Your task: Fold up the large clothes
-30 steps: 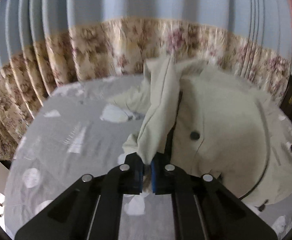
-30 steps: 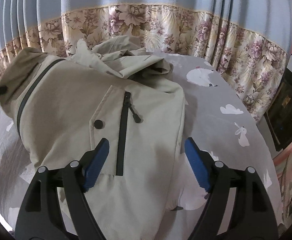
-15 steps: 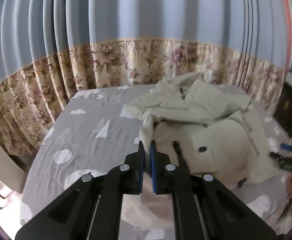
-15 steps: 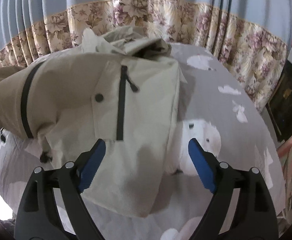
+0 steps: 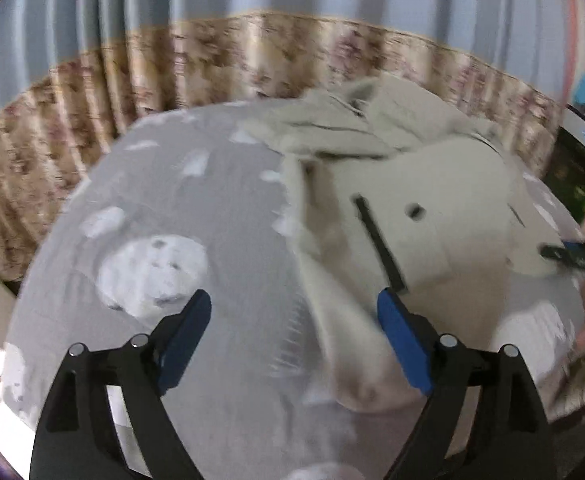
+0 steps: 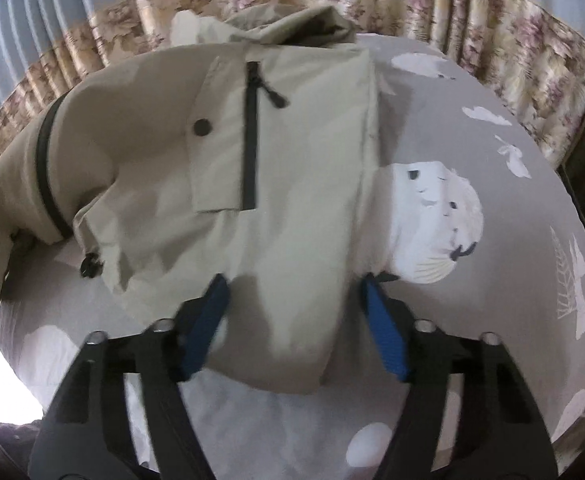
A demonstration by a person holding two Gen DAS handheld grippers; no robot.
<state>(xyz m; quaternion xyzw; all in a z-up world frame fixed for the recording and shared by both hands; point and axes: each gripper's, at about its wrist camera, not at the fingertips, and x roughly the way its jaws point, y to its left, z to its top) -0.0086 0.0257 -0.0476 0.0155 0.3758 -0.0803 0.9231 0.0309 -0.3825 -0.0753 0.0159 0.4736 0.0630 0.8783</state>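
A beige jacket [image 5: 432,184] with black zips and a snap lies crumpled on the grey bed sheet [image 5: 212,220]. My left gripper [image 5: 292,296] hovers over its near left edge with its jaws opening wide. Loose fabric lies under the gap near the right finger, and neither pad presses it. In the right wrist view the jacket [image 6: 292,120] shows its zipped chest pocket. My right gripper [image 6: 292,280] straddles the bottom hem with its jaws closing. Fabric is between the pads and is not clamped. The right gripper [image 5: 572,256] also shows at the left view's right edge.
The grey sheet [image 6: 492,200] with white animal prints covers the whole bed. A blue and floral curtain [image 5: 252,60] hangs close behind it. A dark appliance [image 5: 572,168] stands to the right of the bed. Bare sheet lies left of the jacket.
My left gripper has let go of the jacket fold it held up and opened wide; the fabric now lies on the bed. My right gripper dropped toward the hem and its jaws narrowed.
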